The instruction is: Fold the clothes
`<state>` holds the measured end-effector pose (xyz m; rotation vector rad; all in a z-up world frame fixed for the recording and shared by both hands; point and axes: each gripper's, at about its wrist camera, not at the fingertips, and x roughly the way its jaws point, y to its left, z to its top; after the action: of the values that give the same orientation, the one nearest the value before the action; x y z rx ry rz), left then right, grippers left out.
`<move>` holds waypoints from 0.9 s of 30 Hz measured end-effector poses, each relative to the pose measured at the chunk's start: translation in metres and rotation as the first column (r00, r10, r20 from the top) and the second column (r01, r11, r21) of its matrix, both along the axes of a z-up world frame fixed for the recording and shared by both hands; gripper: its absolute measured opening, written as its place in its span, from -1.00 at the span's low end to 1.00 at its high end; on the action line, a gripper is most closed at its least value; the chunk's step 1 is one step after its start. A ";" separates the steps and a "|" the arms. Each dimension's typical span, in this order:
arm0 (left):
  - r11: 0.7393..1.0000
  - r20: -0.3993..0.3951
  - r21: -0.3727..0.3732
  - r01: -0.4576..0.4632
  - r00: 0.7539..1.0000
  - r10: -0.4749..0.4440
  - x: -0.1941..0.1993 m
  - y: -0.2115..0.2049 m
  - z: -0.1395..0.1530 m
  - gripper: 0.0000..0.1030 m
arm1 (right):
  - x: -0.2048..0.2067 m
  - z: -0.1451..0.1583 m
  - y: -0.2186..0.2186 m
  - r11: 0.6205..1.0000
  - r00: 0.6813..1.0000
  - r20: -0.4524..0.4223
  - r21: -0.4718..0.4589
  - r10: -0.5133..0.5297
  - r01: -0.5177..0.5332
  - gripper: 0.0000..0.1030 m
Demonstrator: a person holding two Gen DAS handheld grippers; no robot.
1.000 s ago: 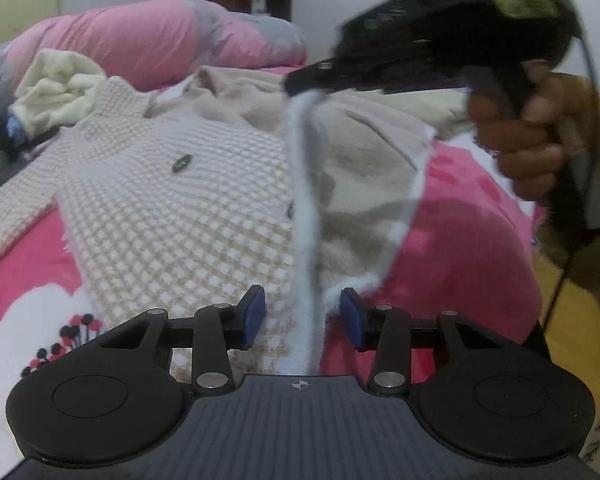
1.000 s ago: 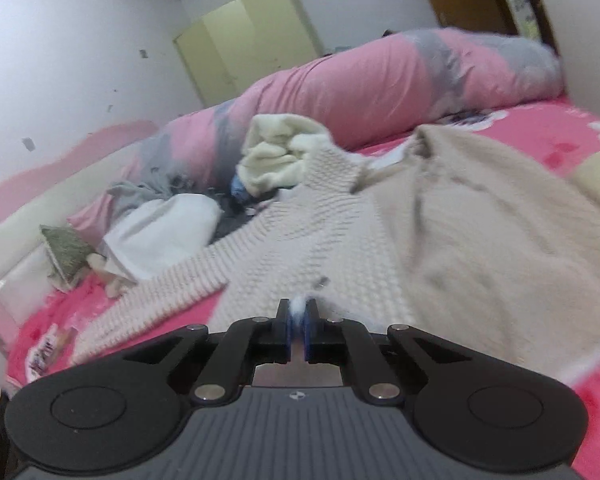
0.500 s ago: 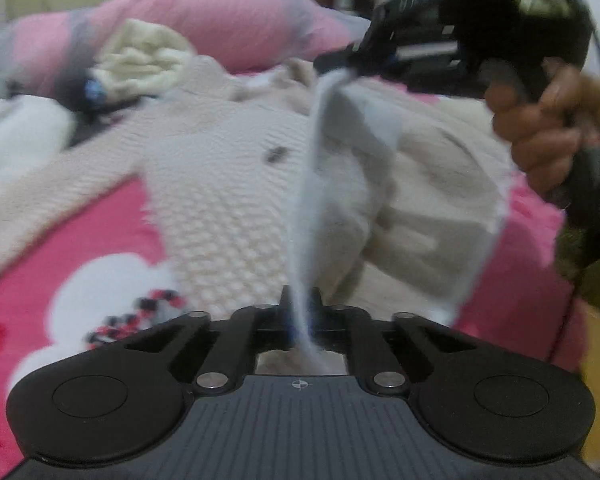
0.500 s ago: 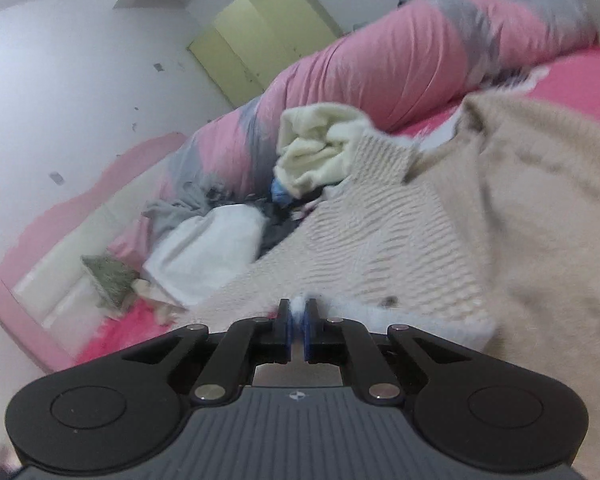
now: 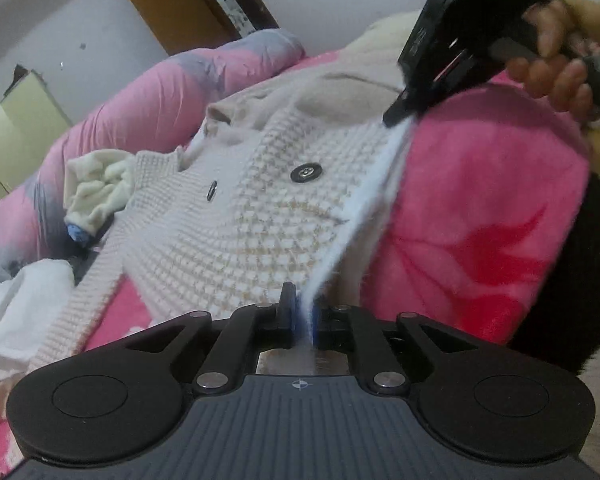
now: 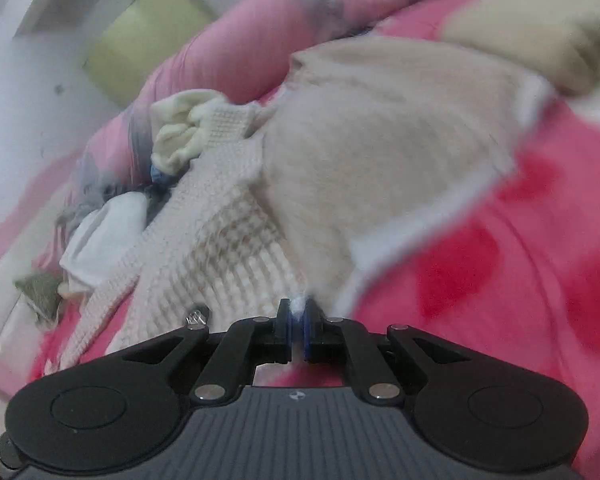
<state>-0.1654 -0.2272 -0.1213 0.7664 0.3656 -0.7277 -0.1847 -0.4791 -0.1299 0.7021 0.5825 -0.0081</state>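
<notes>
Knit cardigan [image 5: 260, 224] spread on pink bed [image 5: 480, 216], 12 o'clock of left gripper [image 5: 302, 316]; soft, floppy, prob. light but stretchy; white fuzzy hem [image 5: 364, 208] best hold; L jaws clamped on hem; right gripper [image 6: 298, 322] pinched on hem too, approx. 1 o'clock.

Cardigan [image 5: 236, 236]: cream/beige waffle-check knit w/ white fuzzy trim; plain beige inner side [image 6: 380, 152]; dark round buttons [image 5: 306, 172]. Bedspread [image 5: 480, 208]: hot pink w/ red patches. Bolster [image 5: 172, 96]: pink w/ grey streaks. Crumpled cloth [image 5: 96, 188]: pale yellow. Wardrobe [image 5: 16, 128]: pale green. Gripper pads [image 5: 286, 312]: blue; gripper bodies black.
</notes>
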 end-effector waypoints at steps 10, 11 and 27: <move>1.000 -0.004 0.024 -0.017 1.000 0.018 -0.001 0.002 -0.007 -0.83 | 0.014 0.020 0.033 0.950 0.999 -0.020 -0.310 0.036 -0.041 -0.91; 1.000 0.000 0.025 -0.016 1.000 0.016 -0.003 0.002 -0.007 -0.83 | 0.015 0.014 0.035 0.946 0.999 -0.037 -0.323 0.033 -0.044 -0.91; 0.908 -0.480 -0.390 -0.154 0.875 -0.058 0.082 0.066 0.076 -0.33 | 0.018 0.015 0.044 0.918 0.998 -0.058 -0.394 0.029 -0.049 -0.90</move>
<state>-0.0837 -0.1616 -0.0450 0.1528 0.6547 -0.9116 -0.1671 -0.4351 -0.1149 0.2955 0.6203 -0.1046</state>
